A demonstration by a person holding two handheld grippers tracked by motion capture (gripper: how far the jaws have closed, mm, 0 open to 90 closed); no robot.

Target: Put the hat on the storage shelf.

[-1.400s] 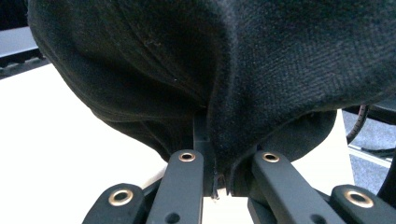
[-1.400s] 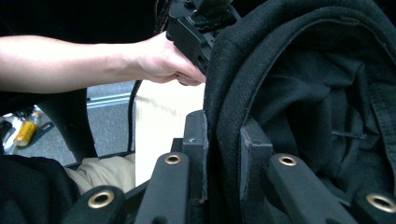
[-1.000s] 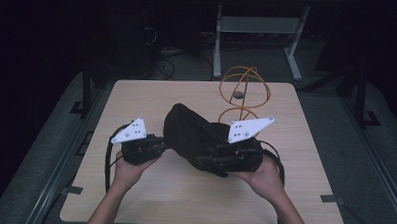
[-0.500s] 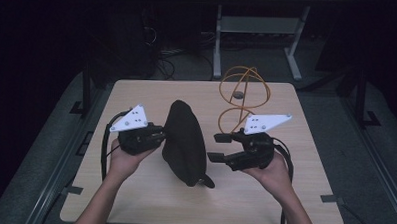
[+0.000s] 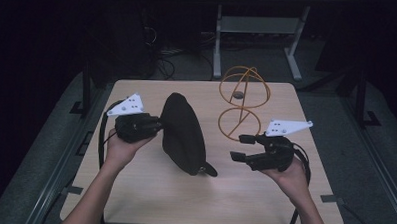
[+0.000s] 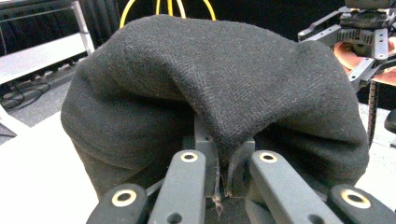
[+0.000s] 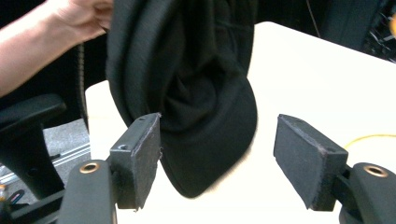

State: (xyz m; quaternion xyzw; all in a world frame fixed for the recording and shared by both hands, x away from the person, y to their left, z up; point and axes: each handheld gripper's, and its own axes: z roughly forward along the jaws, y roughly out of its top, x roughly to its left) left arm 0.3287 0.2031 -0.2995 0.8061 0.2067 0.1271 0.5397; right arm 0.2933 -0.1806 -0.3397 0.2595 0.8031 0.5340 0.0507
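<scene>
Black cap [image 5: 182, 133] is hanging pinched in your left gripper [image 5: 156, 125], left of the wire stand [image 5: 242, 106]; your right gripper [image 5: 238, 147] jaws have just been opening, releasing it, seemingly for regrasping.

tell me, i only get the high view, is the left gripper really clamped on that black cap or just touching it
Observer: Clamped. The left gripper view shows the left gripper with a fold of the cap pinched between its shut jaws.
Operator: and the right one, has it got any cloth
Observer: No. In the right gripper view, the right gripper has jaws that have just been opening. Its pads stand apart and bare, with the cap's brim beyond them.
</scene>
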